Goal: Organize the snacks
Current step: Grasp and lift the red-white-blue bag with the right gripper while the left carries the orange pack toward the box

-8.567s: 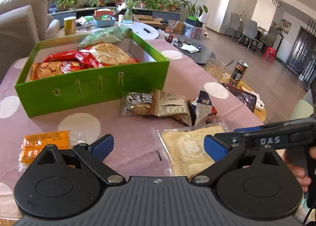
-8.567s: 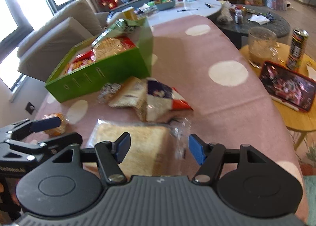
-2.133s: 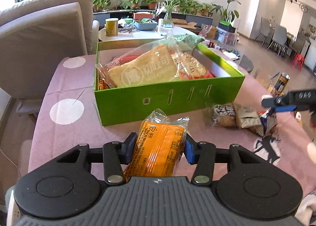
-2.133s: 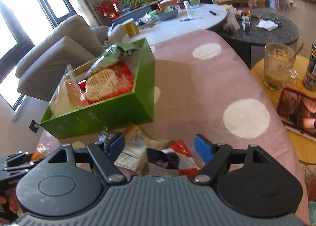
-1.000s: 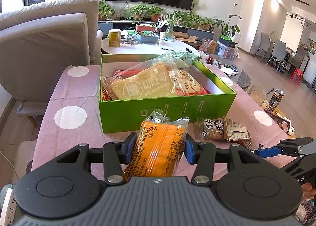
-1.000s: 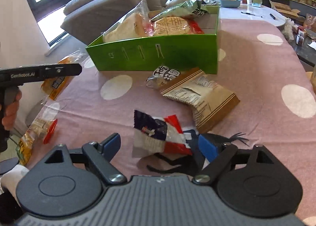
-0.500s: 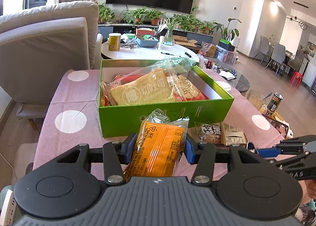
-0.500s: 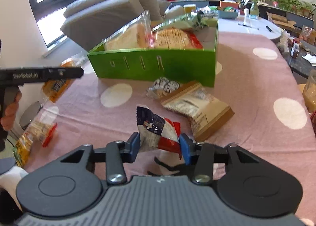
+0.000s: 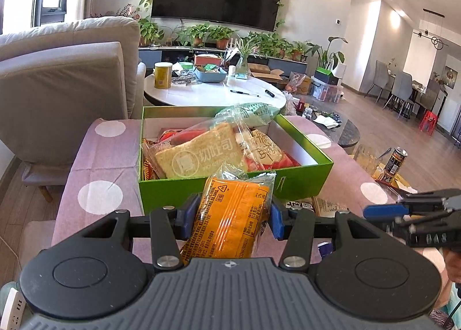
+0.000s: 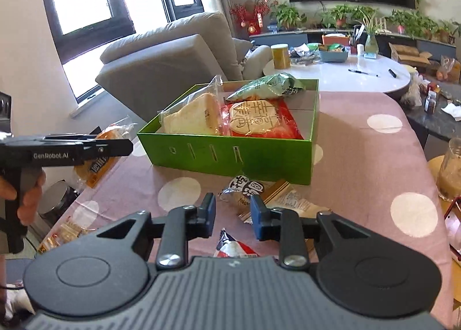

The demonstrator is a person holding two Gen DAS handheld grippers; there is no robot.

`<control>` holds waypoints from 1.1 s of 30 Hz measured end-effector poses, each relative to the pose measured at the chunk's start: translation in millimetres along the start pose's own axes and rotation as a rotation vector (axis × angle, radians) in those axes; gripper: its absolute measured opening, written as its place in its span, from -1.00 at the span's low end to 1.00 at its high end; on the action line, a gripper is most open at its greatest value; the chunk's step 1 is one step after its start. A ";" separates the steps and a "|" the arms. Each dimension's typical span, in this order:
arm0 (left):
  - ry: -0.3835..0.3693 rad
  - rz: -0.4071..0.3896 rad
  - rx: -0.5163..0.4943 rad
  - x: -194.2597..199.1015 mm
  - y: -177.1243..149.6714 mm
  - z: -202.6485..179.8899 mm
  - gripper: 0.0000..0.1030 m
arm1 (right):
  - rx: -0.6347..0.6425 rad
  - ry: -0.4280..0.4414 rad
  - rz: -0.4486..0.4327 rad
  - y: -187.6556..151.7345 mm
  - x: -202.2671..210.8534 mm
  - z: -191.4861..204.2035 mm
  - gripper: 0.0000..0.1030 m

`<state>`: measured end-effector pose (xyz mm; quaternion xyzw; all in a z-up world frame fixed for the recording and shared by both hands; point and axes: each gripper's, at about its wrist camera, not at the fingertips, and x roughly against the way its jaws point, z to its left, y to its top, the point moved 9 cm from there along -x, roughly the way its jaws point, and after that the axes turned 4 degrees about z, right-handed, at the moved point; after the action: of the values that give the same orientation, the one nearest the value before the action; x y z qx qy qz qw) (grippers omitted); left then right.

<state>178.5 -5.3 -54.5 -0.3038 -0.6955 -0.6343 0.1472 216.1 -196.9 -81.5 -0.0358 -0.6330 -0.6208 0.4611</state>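
In the left wrist view, the left tongs (image 9: 233, 214) are clamped on an orange packet (image 9: 230, 223), both blue pads pressed into its sides, and it is held upright in the air just short of the green box (image 9: 302, 183). The box already has bread and biscuit packs in it, with bare floor along its right side. The packet is soft film, light, crinkly and a little slippery, and its contents look crushable. A hold across the middle, as here, suits it better than a pinch on the loose top seal. The right tongs (image 9: 371, 210) reach in from the right edge.

In the right wrist view, the right tongs (image 10: 233, 214) are closed to a narrow gap. A red, white and blue packet (image 10: 233, 248) shows only its top, low between the fingers. It appears pinched there, though the contact itself is hidden. It is small, limp and light, likely to swing or slide. On the dotted tabletop (image 10: 360, 157), a brown packet (image 10: 291, 200) and a white packet (image 10: 245, 187) lie touching, just before the box.
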 end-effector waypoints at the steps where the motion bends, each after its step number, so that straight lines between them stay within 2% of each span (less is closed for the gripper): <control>1: 0.000 0.004 0.001 -1.2 -0.8 0.6 -0.11 | -0.005 0.002 0.015 -4.9 -1.4 -1.8 0.36; 2: 0.001 0.008 0.002 -2.4 -1.8 1.3 -0.11 | -0.005 0.004 0.029 -10.7 -2.9 -2.7 0.54; 3: 0.002 0.012 0.004 -3.3 -3.0 1.8 -0.11 | 0.008 0.012 0.045 -16.5 -4.3 -1.7 0.57; 6: 0.004 0.020 0.012 -5.8 -5.2 2.9 -0.11 | 0.032 0.042 0.097 -32.5 -6.6 3.5 0.57; 9: 0.005 0.026 0.012 -7.0 -6.1 2.1 -0.11 | -0.018 0.059 0.136 -40.9 -17.8 7.6 0.57; 12: 0.002 0.027 0.007 -6.4 -5.6 1.1 -0.11 | -0.052 -0.014 0.151 -43.3 -30.2 3.6 0.57; 16: 0.006 0.023 0.014 -7.6 -3.5 3.9 -0.11 | -0.076 -0.023 0.145 -42.5 -34.5 1.5 0.52; 24: 0.009 -0.001 0.015 -1.7 4.6 5.7 -0.11 | -0.061 0.002 0.069 -27.8 -18.3 3.6 0.50; 33: 0.005 -0.073 0.038 -1.8 40.1 3.5 -0.11 | -0.040 0.017 -0.067 32.6 -1.8 8.2 0.50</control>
<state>205.0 -1.9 -24.3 -0.2737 -0.7178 -0.6265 0.1315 232.8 -181.8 -56.5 -0.0183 -0.6173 -0.6487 0.4447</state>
